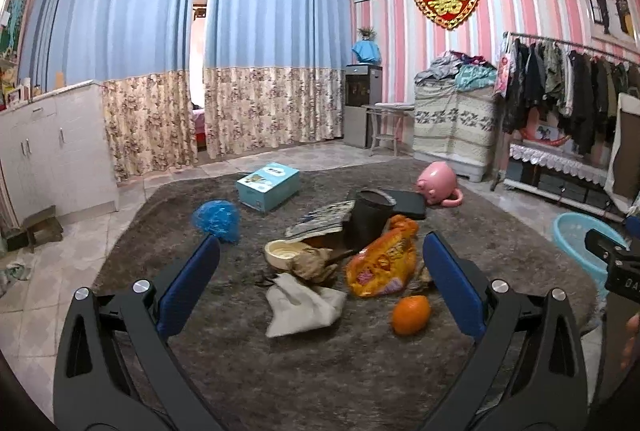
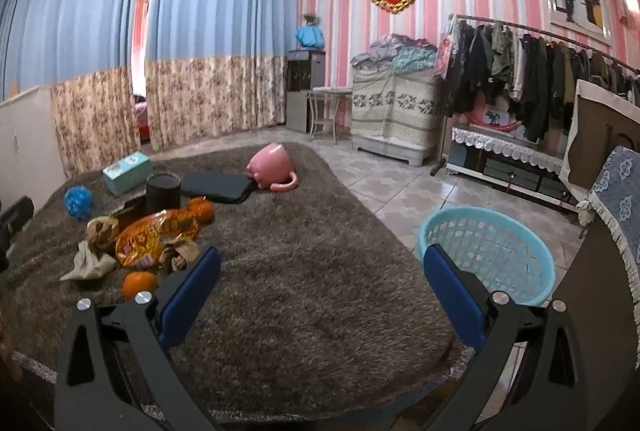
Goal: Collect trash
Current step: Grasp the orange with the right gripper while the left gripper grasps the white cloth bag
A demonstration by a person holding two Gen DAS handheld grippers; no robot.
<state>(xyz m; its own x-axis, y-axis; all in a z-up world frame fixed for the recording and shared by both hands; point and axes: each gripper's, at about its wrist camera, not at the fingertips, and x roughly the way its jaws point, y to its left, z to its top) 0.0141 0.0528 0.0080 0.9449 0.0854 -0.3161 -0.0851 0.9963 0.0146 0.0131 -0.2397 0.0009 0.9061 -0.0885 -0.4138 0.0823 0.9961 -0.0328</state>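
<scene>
Progress: we judge nothing collected yet | trash: orange snack bag point(image 1: 380, 263), crumpled paper point(image 1: 314, 263) and white tissue point(image 1: 300, 305) piled mid-rug point(image 2: 312, 291) | blue basket point(image 2: 486, 251) far right, looks empty | left gripper point(image 1: 320, 287), right gripper point(image 2: 322, 291): both spread wide, unladen.

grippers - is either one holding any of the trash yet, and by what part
Nothing is held. The left gripper is open above the pile on the rug, and the right gripper is open over bare rug, with nothing between its fingers.
</scene>
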